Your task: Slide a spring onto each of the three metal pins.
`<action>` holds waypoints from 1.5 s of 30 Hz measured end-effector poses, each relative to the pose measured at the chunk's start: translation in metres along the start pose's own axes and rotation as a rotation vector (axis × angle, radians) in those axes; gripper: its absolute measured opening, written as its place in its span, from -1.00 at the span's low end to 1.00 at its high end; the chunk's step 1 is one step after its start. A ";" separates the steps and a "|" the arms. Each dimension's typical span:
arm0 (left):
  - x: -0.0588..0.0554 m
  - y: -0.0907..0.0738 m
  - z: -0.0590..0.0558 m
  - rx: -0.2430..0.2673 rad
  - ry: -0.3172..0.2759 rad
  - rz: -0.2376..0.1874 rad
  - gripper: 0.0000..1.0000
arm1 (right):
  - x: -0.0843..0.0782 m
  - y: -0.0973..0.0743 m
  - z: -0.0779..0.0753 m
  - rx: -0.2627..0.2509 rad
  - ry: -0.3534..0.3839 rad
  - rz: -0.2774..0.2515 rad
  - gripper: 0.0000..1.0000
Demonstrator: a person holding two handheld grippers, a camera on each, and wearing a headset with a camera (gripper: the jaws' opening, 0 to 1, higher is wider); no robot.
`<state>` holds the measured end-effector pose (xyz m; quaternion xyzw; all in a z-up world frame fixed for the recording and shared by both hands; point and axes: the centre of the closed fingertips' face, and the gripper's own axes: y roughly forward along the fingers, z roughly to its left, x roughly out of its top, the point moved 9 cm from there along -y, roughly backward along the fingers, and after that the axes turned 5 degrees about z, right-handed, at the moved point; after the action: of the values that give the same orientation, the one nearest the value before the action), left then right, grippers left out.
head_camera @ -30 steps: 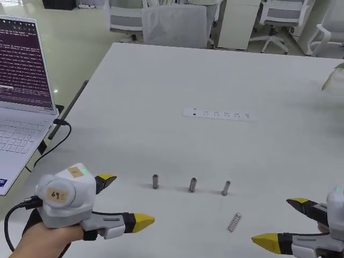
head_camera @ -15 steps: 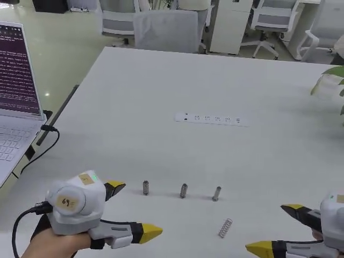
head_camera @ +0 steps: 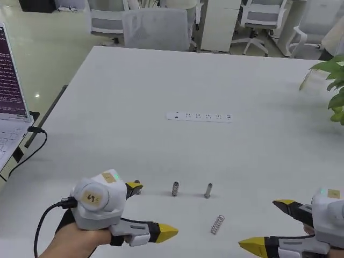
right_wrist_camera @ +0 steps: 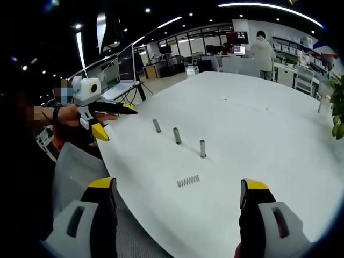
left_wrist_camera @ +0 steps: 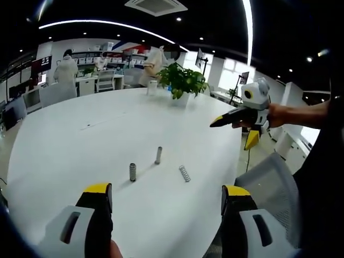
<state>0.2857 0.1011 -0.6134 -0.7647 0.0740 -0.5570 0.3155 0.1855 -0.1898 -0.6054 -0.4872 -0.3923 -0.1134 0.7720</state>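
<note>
- Springs first: how many pins are dressed?
- Three pins stand in a row at lower centre of the head view. The middle pin [head_camera: 175, 188] looks ribbed, as if a coil already sits on it. The right pin [head_camera: 208, 190] looks smooth and bare. The left pin [right_wrist_camera: 157, 126] is half hidden in the head view behind a jaw tip of the left gripper [head_camera: 151, 209]. In the right gripper view it may be coiled too, but it is too small to be sure.
- And the spare?
- One loose spring [head_camera: 217, 224] lies flat on the white table [head_camera: 161, 80], just below and slightly right of the bare pin, not touching it.
- Anything held?
- No. The left gripper, at lower left, has its jaws spread wide with nothing between them. The right gripper [head_camera: 266, 226], at lower right, is likewise spread and empty, well apart from the spring.
- So which step is this?
- I judge it is the last pin, or near it: fetching the loose spring.
- What does that call for?
- Probably the right gripper reaches in, closes lightly across the coils, and tips the spring upright. Then it lines the bore up over the bare pin and lowers. The pin is slim, so aim matters, and a slip could send the spring rolling.
</note>
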 end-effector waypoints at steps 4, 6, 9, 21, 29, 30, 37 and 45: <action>0.003 0.016 -0.005 -0.022 0.007 0.008 0.58 | -0.001 -0.001 -0.001 0.000 0.006 -0.003 0.88; 0.004 0.023 -0.007 -0.033 0.006 0.013 0.57 | -0.001 -0.001 -0.001 0.000 0.008 -0.004 0.88; 0.004 0.036 -0.010 -0.049 0.006 0.022 0.54 | -0.001 -0.001 0.000 0.003 0.011 -0.002 0.88; -0.001 0.081 -0.022 -0.112 0.025 0.084 0.43 | -0.003 -0.004 0.000 -0.001 0.023 -0.007 0.86; -0.004 0.101 -0.024 -0.126 0.029 0.109 0.34 | -0.006 -0.004 -0.001 -0.002 0.031 -0.005 0.84; -0.004 0.103 -0.024 -0.129 0.026 0.110 0.33 | -0.007 -0.004 -0.001 -0.004 0.029 -0.004 0.84; -0.010 0.120 -0.026 -0.128 0.014 0.133 0.23 | -0.007 -0.002 0.001 0.002 0.034 -0.006 0.84; -0.014 0.141 -0.034 -0.129 -0.006 0.143 0.12 | -0.010 -0.005 -0.001 -0.001 0.041 -0.006 0.83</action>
<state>0.2833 -0.0178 -0.6980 -0.7779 0.1629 -0.5248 0.3049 0.1766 -0.1947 -0.6091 -0.4838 -0.3781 -0.1259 0.7792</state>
